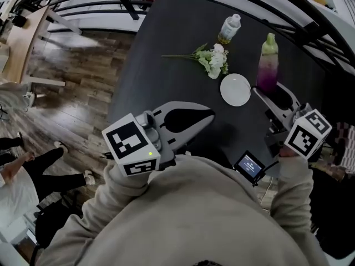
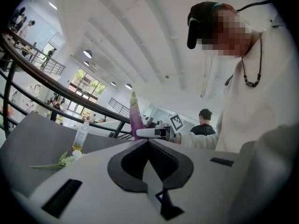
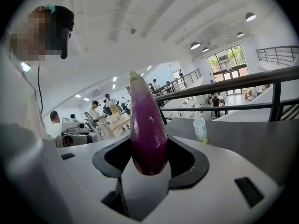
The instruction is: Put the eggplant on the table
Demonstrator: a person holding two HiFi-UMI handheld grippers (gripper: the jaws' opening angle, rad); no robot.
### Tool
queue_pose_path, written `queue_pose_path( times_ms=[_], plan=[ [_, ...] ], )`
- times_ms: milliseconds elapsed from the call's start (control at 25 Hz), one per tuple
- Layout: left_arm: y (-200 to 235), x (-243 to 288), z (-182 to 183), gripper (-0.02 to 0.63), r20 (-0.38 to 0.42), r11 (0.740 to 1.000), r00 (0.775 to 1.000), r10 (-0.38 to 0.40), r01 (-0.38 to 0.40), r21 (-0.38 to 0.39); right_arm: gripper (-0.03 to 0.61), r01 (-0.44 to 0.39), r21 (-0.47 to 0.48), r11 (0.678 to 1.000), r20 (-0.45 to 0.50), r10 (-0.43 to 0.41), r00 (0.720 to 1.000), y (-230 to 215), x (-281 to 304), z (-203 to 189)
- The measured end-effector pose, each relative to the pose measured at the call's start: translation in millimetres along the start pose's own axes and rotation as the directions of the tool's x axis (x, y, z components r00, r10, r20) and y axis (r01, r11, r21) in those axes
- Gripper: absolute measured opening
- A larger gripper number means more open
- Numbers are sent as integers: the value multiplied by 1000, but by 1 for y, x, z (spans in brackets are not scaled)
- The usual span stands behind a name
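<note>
Eggplant (image 3: 148,125) is upright in the right gripper (image 1: 273,96), with the jaws pinching its fat lower end and the green stem end up. In the head view it's over the dark desk (image 1: 161,82), just right of the white plate (image 1: 235,89). I can't tell whether its bottom touches the desk. Left gripper (image 2: 148,141) is empty, jaws pressed together at the tips, over the near part of the desk and well apart from the eggplant.

My read: placing step, not done yet.
- I'd bring the fat end down on bare desk beside the plate, not on its rim.
- It's tall with a rounded bottom, so left standing it will likely tip. Better to tilt it and lay it on its side, pointing away from the plate and the bottle (image 1: 229,29).
- Spread the jaws only once the desk carries the weight, then back straight out so they don't drag it.
- Left gripper has no job here.

Writing: nothing readable.
- The bottle label is too small.
- The small lit screen (image 1: 250,165) by the right gripper is also too small.
- The marker cubes (image 1: 132,143) carry only black-and-white squares, no text.
</note>
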State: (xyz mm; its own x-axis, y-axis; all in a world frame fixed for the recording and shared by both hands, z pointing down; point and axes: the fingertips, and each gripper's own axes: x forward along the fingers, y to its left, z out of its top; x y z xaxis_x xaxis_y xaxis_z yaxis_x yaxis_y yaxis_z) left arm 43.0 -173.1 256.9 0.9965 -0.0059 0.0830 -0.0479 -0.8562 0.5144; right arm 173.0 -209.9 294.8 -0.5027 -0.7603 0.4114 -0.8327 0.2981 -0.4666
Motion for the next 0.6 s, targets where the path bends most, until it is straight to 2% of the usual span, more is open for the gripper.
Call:
queue_pose_path(
  times_ms=[600],
  plan=[
    [13, -28, -12, 6, 24, 992, 993, 119, -118, -54, 238, 12, 31, 999, -119, -9, 993, -42, 43, -46]
  ],
)
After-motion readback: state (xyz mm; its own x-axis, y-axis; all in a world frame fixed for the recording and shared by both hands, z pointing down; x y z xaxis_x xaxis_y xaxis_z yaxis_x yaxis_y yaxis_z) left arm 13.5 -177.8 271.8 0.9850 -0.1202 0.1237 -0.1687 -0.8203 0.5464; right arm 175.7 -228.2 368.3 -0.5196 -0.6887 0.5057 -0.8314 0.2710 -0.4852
